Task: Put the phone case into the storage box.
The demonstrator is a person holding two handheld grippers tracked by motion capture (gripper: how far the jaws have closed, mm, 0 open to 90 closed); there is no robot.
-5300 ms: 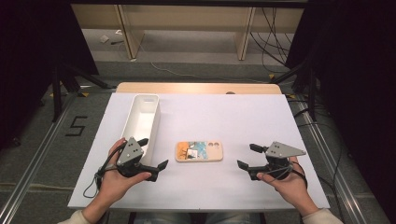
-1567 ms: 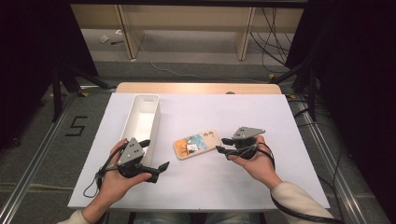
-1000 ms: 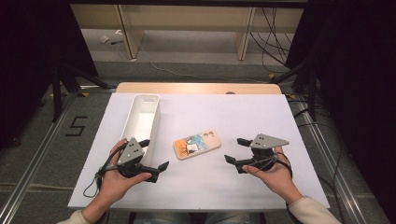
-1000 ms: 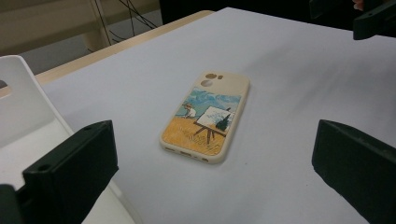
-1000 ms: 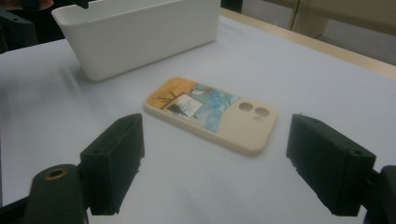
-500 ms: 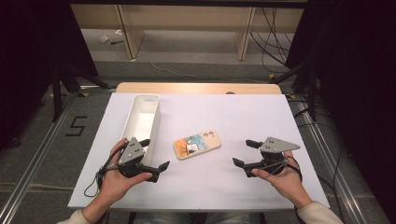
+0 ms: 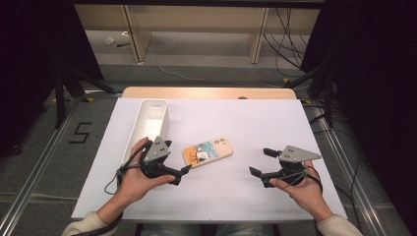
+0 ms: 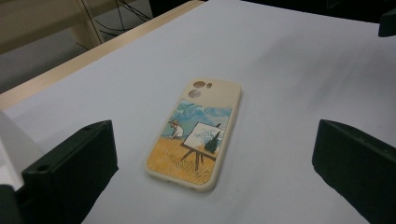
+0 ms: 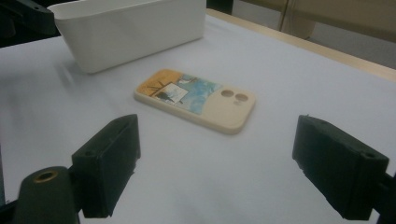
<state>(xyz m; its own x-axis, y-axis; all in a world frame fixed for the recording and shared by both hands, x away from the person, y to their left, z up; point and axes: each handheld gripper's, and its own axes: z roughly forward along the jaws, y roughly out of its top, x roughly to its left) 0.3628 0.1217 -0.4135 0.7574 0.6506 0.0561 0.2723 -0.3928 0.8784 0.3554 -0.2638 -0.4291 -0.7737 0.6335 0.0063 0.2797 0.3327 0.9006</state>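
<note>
Cream phone case w/ a painted easel scene (image 7: 207,152) flat on the white tabletop (image 7: 255,123) betw. my grippers, beside the white oblong bin (image 7: 149,123) — left gripper (image 7: 178,171) jaws spread, right gripper (image 7: 262,162) jaws spread, both empty.

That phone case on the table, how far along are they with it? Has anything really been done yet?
Little looks done. The phone case lies flat, picture side up, on the white table, beside the white bin and not in it. In hand: nothing; the left claw and right claw are both open, aimed at the case from either side without touching it. Left: gripping the case and, probably, moving it to the bin.
</note>
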